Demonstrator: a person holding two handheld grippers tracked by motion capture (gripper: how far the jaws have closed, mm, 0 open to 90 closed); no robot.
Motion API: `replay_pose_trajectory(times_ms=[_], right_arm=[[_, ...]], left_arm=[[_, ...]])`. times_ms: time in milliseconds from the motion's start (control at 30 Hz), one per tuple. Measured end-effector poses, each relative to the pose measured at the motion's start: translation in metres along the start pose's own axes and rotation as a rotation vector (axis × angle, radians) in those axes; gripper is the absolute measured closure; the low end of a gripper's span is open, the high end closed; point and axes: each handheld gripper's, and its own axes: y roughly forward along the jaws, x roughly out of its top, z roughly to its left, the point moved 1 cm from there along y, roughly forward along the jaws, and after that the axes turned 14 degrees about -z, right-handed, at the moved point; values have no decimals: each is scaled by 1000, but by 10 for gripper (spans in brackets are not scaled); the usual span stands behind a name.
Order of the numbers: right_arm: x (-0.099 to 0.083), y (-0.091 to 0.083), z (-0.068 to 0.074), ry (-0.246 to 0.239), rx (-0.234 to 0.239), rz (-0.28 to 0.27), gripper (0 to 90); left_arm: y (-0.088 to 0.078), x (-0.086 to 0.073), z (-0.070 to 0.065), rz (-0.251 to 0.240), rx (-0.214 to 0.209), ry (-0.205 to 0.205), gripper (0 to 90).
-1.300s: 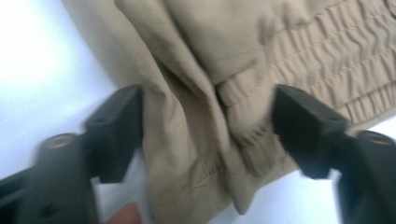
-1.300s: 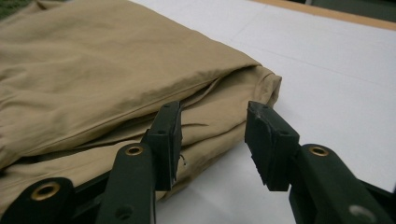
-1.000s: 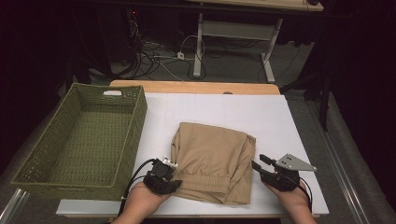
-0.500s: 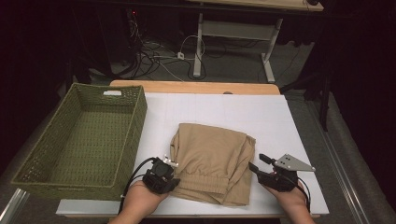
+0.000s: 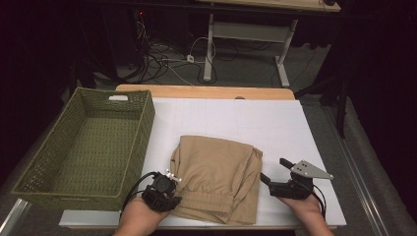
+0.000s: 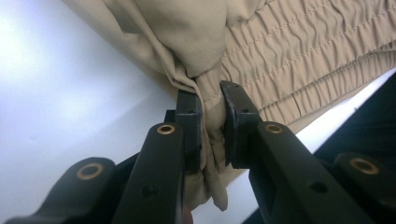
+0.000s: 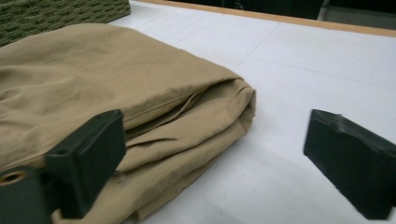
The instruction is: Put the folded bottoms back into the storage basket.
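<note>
Lying folded, tan shorts [image 5: 216, 179], elastic waistband pinched in left gripper [image 6: 211, 100] jaws; right gripper [image 7: 215, 163] jaws just opened wide, empty.

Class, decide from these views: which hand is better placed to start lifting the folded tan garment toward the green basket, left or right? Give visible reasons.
Left. The left gripper is already shut on the tan garment, beside the green basket. The right gripper has just been opening, with nothing pinched.

No text, label, brand, number or sign can be read on anything in these views.
</note>
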Motion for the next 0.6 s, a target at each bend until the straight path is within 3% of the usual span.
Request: replay_pose_trajectory(times_ms=[233, 367, 500, 600], right_arm=[[7, 19, -3, 14, 6, 30, 9], [12, 41, -12, 50, 14, 89, 104], [14, 67, -15, 29, -12, 178, 224], [17, 82, -15, 86, -5, 165, 272]], left_arm=[[3, 3, -1, 71, 8, -4, 773], [6, 9, -2, 115, 11, -4, 773], [7, 12, -2, 139, 9, -8, 773], [8, 12, -1, 142, 2, -9, 772]])
